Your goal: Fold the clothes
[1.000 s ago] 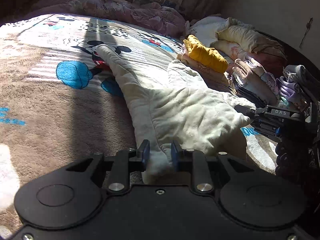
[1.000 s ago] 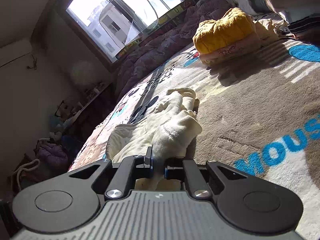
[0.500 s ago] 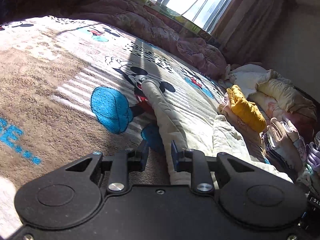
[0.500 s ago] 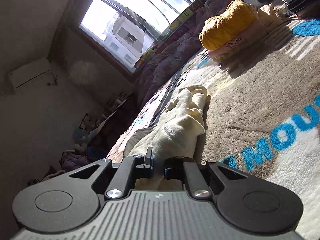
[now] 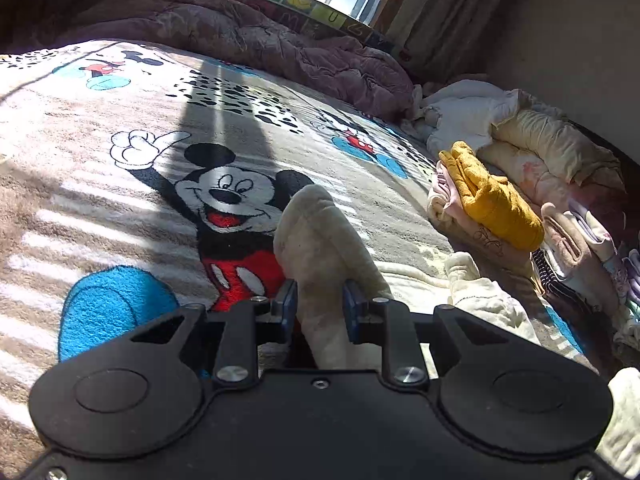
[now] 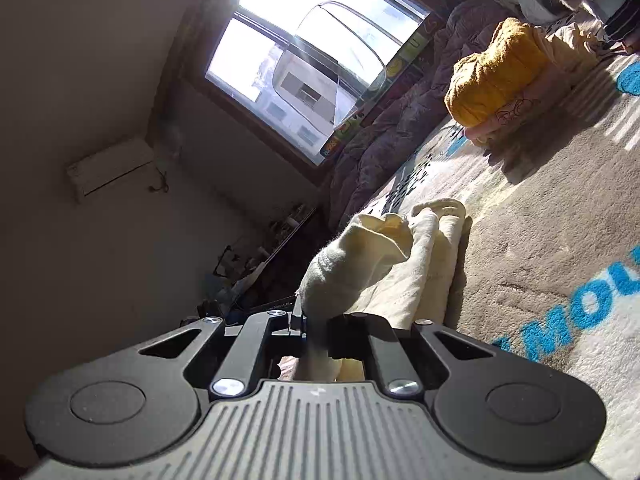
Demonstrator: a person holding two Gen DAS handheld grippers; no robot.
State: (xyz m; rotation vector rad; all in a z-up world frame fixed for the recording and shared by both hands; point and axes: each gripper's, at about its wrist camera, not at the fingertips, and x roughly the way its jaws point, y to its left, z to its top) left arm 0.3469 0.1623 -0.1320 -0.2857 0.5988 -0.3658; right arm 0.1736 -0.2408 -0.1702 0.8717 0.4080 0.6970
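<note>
We grasp the soft cream fleece garment [image 5: 320, 240] in both claws: our left claw [image 5: 319, 310] clenched on a rounded, rolled sleeve end, our right claw [image 6: 316, 320] on a bunched fold. It lies across the plush brown cartoon-mouse blanket [image 5: 120, 200] on the bed. Since a second ago the garment has drawn into a narrower bundle. A knobbly mustard-yellow folded knit [image 5: 492, 196] tops a nearby stack.
</note>
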